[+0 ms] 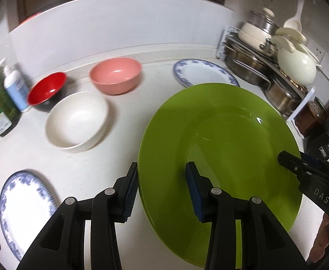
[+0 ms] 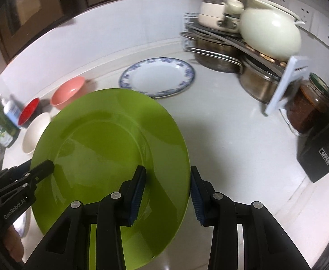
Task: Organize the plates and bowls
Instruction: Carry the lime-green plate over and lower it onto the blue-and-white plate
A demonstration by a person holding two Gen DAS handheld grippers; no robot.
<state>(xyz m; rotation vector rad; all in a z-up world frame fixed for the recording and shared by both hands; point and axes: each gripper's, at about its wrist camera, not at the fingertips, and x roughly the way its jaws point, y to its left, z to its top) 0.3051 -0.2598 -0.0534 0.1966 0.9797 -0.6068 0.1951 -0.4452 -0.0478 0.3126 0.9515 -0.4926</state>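
Evidently, the green plate (image 1: 220,157), stiff and glossy, probably slippery, is being straddled above the counter (image 2: 220,123) at opposite rims by the wide-open left gripper (image 1: 162,191) and right gripper (image 2: 167,191), neither visibly clamping.

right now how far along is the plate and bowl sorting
Nothing looks stacked yet. In hand: the green plate, with the left gripper and right gripper each straddling an edge of its rim, jaws apart. Left: two blue-patterned plates lie apart, and the red bowl, pink bowl and white bowl stand separately on the counter.
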